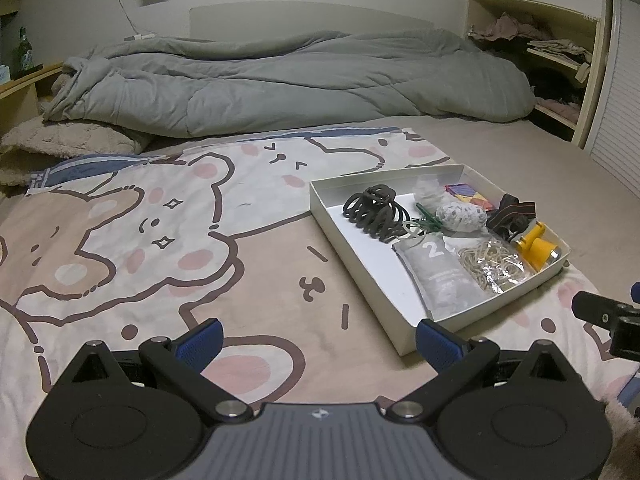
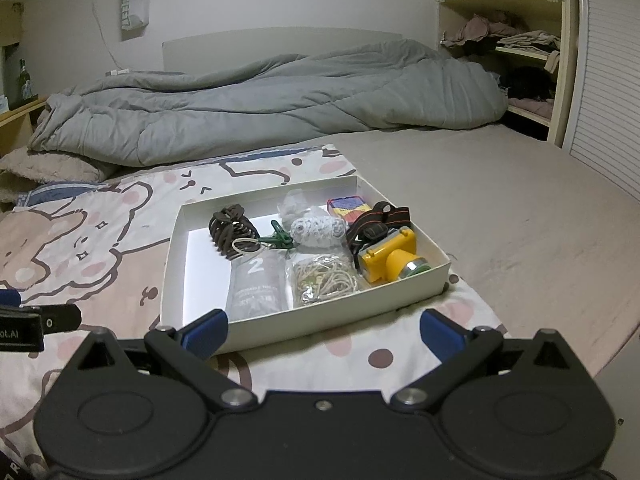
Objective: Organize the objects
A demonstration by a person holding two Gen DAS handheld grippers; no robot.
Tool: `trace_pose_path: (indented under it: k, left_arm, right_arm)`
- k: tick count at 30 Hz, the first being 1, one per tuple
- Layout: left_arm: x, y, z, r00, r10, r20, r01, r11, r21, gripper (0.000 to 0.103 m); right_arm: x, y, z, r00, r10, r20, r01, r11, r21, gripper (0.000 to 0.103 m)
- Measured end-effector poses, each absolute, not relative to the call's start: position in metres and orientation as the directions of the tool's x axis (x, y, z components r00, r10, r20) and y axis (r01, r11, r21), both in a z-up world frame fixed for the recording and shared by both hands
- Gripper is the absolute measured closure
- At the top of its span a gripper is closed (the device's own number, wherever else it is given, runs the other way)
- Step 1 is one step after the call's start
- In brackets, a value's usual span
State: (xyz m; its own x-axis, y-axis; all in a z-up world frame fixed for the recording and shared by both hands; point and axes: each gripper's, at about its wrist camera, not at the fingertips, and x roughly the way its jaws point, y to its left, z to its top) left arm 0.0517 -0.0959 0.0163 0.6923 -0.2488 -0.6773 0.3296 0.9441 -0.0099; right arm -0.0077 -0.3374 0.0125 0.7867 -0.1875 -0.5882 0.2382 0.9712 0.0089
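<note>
A white shallow box [image 1: 352, 240] [image 2: 172, 264] lies on the bed on a cartoon bear sheet [image 1: 140, 240]. In it are dark hair ties [image 1: 374, 212] [image 2: 232, 232], a green clip [image 2: 278, 238], a grey pouch marked 2 [image 1: 440, 276] [image 2: 256, 284], a bag of rubber bands [image 1: 494, 266] [image 2: 324, 278], a yellow headlamp [image 1: 538, 248] [image 2: 394, 260] with its strap, and a colourful small box [image 2: 347, 205]. My left gripper [image 1: 320, 340] is open and empty, left of the box's near corner. My right gripper [image 2: 324, 332] is open and empty, just before the box's near wall.
A grey duvet [image 1: 280, 80] [image 2: 260, 100] is bunched across the back of the bed. A shelf with clothes [image 1: 552, 52] [image 2: 516, 52] stands at the right. A green bottle [image 1: 24, 50] stands on a nightstand at the left. The bed's edge [image 2: 616, 348] runs at the lower right.
</note>
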Motion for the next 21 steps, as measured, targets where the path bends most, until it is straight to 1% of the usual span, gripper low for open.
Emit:
trace_pose_path:
  k: [21]
  left_arm:
    - [0.0508, -0.0957, 0.017, 0.693, -0.249, -0.676, 0.331, 0.944, -0.009, 0.002]
  right_arm:
    - [-0.0087, -0.3344, 0.0129, 0.788, -0.191, -0.586, 0.235, 0.972, -0.001, 0.0]
